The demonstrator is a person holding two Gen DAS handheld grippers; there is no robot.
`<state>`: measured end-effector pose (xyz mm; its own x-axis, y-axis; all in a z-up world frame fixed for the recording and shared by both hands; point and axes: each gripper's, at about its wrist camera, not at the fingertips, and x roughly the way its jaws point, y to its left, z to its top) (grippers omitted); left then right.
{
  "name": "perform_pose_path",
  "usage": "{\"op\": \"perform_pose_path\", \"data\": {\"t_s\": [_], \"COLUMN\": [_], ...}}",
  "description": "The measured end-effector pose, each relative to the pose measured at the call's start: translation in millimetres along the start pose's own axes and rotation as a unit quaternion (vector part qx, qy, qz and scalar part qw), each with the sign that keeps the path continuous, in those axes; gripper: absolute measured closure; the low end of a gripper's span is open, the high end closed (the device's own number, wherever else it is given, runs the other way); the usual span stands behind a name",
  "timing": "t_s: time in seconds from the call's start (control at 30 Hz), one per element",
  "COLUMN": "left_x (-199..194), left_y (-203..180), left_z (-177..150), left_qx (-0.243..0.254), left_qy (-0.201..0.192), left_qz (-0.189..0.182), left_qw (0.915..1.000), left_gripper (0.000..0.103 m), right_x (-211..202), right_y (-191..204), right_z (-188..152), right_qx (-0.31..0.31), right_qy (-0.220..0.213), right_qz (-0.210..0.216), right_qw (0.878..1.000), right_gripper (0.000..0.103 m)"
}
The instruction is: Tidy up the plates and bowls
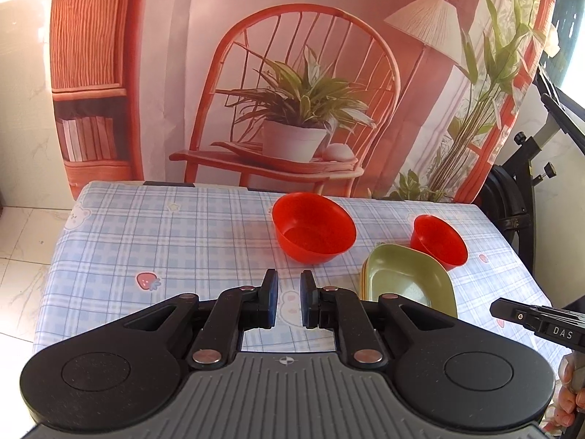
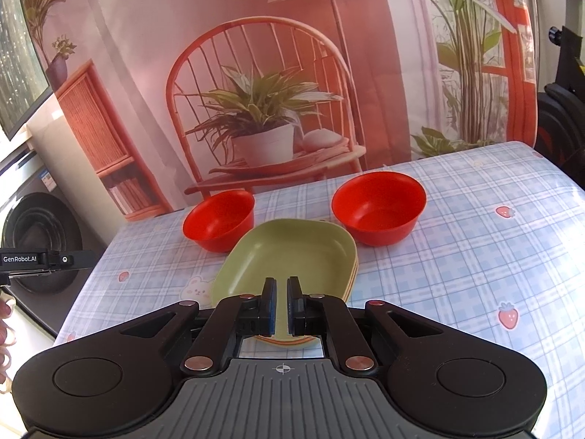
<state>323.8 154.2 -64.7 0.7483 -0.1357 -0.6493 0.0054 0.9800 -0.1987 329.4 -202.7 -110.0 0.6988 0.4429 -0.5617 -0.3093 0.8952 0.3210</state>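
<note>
Here, taking the green plate stack [image 2: 289,256] as landmark: one red bowl [image 2: 219,219] sits behind-left of it, the other [image 2: 378,206] behind-right. The left gripper [image 1: 289,298] holds nothing, jaws slightly apart; the right gripper [image 2: 280,301], jaws narrowly parted, straddles the stack's near rim (contact unclear). Pinch squarely before lifting.

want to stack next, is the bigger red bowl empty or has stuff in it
Empty and upright: the bigger red bowl shows only its bare red floor in both wrist views.

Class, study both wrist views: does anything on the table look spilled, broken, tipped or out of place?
Nothing stands out. Both red bowls sit upright and empty, apart, and the green plate lies flat on its stack.
</note>
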Motion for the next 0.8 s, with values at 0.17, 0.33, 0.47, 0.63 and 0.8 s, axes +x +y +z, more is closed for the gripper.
{"op": "perform_pose_path", "data": {"t_s": [0.17,0.33,0.47,0.63,0.8], "left_x": [9.1,42.7,78.8,137.4,167.6], "left_y": [15.4,20.9,15.6,23.1,28.5], "left_z": [21.3,35.9,42.7,43.8,37.7], "left_qx": [0.010,-0.001,0.011,-0.029,-0.048], "left_qy": [-0.009,0.000,-0.002,0.017,0.034], "left_qz": [0.010,-0.001,-0.009,-0.004,-0.008], "left_qw": [0.9999,1.0000,0.9999,0.9994,0.9982], "left_gripper": [0.068,0.068,0.068,0.068,0.069], "right_x": [12.2,35.0,56.9,98.3,150.0], "right_y": [8.1,24.2,31.2,31.9,32.5], "right_z": [11.0,17.9,36.8,61.3,78.0], "right_qx": [0.011,-0.015,-0.055,-0.084,-0.069], "right_qy": [0.011,0.024,-0.002,-0.027,0.005], "right_qz": [0.009,0.016,0.028,0.041,0.054], "right_qw": [1.000,0.999,0.998,0.995,0.996], "right_gripper": [0.091,0.090,0.088,0.084,0.083]}}
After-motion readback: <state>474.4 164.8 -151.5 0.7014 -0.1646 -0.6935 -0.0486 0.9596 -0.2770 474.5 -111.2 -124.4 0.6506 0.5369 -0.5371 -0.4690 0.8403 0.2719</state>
